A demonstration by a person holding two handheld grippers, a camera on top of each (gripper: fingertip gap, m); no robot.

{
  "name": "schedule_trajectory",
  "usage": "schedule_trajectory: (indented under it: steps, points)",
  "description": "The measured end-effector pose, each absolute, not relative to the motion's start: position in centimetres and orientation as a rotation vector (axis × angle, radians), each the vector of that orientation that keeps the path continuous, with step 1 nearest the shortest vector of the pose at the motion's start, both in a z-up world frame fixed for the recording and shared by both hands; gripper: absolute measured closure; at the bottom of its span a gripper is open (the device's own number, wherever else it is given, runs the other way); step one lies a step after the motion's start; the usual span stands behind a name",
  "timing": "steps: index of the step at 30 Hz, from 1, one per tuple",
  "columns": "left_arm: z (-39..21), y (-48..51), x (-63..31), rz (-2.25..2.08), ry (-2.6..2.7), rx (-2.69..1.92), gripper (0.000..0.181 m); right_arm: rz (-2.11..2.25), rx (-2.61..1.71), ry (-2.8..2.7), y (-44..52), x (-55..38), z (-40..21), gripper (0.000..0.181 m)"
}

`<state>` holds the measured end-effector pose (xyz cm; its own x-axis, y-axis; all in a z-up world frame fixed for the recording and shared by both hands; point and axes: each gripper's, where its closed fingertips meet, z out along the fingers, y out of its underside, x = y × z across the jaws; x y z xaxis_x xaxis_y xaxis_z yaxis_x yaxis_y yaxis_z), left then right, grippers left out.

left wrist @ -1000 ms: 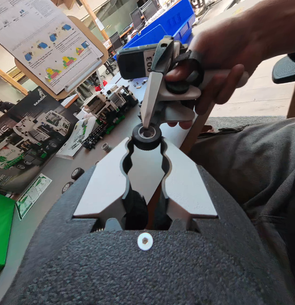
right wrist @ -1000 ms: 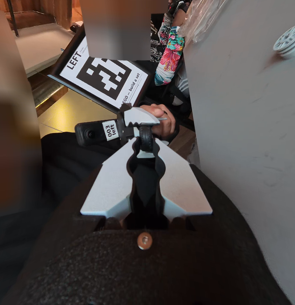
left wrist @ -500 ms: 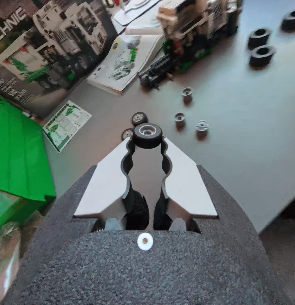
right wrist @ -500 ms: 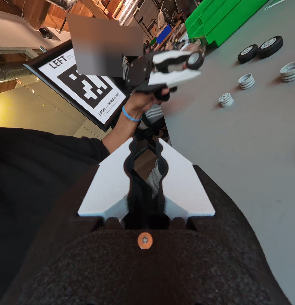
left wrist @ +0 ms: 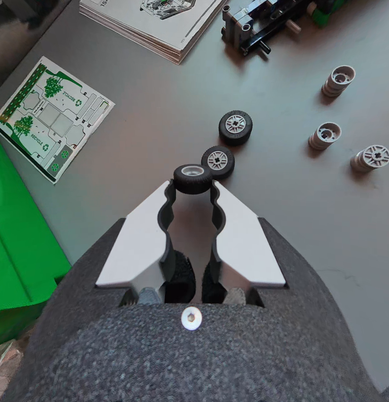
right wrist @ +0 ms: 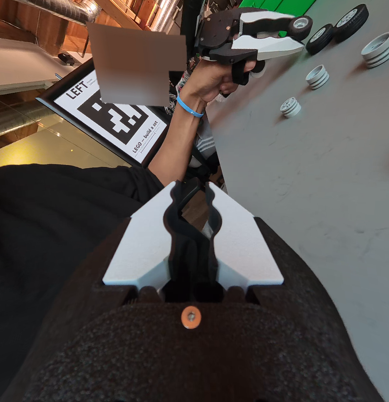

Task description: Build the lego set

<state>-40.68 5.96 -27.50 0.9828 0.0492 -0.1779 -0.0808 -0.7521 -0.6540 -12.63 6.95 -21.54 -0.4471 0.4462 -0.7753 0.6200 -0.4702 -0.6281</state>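
Note:
My left gripper (left wrist: 192, 186) is shut on a small black tyre with a grey rim inside, the held wheel (left wrist: 192, 174). It holds the wheel just above the grey table (left wrist: 145, 121), next to two finished wheels (left wrist: 218, 162) (left wrist: 235, 127). Three bare grey rims (left wrist: 325, 136) stand to the right. In the right wrist view the left gripper (right wrist: 298, 32) and its held wheel (right wrist: 302, 23) show at the top. My right gripper (right wrist: 192, 187) is open a little and empty, off the table's near edge, over a dark lap.
An instruction booklet (left wrist: 150, 24) and a black partly built chassis (left wrist: 254, 26) lie at the back. A sticker sheet (left wrist: 52, 117) and a green bin (left wrist: 19, 228) are on the left. A framed marker sign (right wrist: 115, 117) stands beyond the table edge (right wrist: 213, 139).
The two grippers were together on the wheel off the table edge. The left one has since swung over the table and down beside the two wheels. The right one has let go and drawn back.

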Motion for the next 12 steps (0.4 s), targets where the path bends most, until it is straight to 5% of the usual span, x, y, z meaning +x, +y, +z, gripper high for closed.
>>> schedule_trajectory:
  steps: [1,12]
  points:
    - [-27.7,6.0,-40.7,0.24,0.036,-2.42,0.151,-2.052,1.571,1.529,7.0,-12.6,-21.5,0.159]
    - [-27.4,4.4,-40.6,0.383,0.291,-2.541,0.152,-2.037,1.557,1.512,6.7,-12.7,-21.7,0.158]
